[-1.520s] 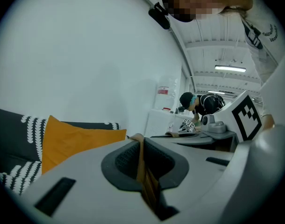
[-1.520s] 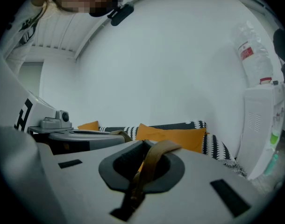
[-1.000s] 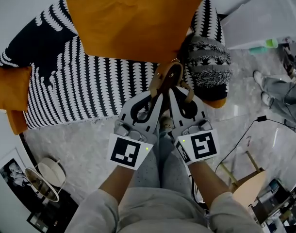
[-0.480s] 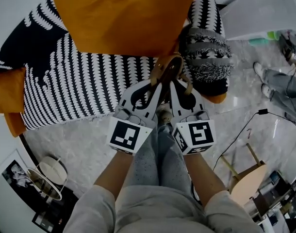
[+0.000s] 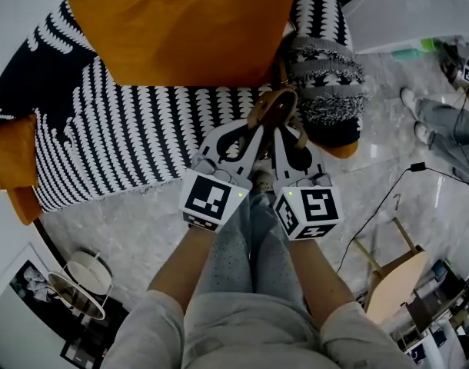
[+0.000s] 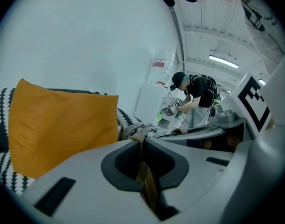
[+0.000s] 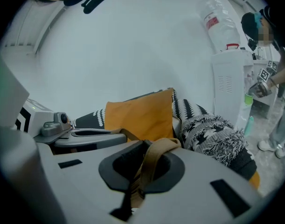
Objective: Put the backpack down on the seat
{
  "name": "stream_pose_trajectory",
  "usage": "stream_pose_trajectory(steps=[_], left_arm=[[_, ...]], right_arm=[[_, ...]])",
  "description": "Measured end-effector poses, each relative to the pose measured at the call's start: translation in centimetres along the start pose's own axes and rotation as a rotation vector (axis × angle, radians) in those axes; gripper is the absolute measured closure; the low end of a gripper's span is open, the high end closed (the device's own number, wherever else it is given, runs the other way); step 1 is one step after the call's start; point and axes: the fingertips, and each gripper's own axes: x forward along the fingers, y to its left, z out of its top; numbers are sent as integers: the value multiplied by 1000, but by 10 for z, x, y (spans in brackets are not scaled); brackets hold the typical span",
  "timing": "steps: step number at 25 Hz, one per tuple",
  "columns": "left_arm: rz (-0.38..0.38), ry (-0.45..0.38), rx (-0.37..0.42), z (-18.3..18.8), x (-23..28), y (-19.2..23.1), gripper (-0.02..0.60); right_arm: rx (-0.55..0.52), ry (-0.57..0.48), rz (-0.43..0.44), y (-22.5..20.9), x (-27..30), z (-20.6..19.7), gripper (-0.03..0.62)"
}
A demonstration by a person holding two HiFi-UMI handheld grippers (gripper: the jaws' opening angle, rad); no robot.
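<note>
Grey marbled floor (image 5: 119, 221), crossed by a black cable (image 5: 416, 167). Against a plain white wall (image 6: 86, 41), a black-and-white patterned sofa (image 5: 104, 144) with orange cushions (image 5: 181, 21). Off to the right on the floor, a wooden stool (image 5: 394, 283). Beyond the sofa's end, a white water dispenser (image 7: 226, 92). Overhead, a lit strip light (image 6: 225, 61).

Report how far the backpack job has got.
Done: the left gripper and right gripper are shut on the tan straps. In hand: the backpack is held by the right end of the seat; whether it rests there is unclear. Left: settle it on the seat and let go.
</note>
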Motion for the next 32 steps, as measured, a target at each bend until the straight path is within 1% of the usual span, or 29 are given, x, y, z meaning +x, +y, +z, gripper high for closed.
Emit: stream_pose_trajectory(steps=[4, 7, 11, 14, 18, 21, 24, 28, 32], left_arm=[[-19, 53, 14, -20, 16, 4, 555], [-16, 80, 7, -31, 21, 10, 555], [-9, 92, 26, -33, 25, 19, 555], [-2, 110, 53, -37, 29, 24, 555], [19, 116, 51, -42, 35, 35, 555], [47, 113, 32, -44, 38, 46, 555], [67, 115, 12, -48, 39, 50, 555], [83, 118, 10, -52, 38, 53, 555], [95, 121, -1, -57, 36, 53, 555]], right_arm=[[-21, 62, -16, -8, 16, -18, 562], [-3, 97, -33, -17, 27, -27, 562], [-10, 116, -40, -22, 36, -31, 562], [-52, 138, -30, -20, 41, -37, 562], [-107, 171, -11, -18, 48, -44, 562], [-101, 205, -6, -21, 51, -49, 560], [-91, 256, -27, -30, 48, -59, 560], [-90, 320, -68, -41, 40, -74, 560], [-88, 331, -135, -57, 30, -78, 560]])
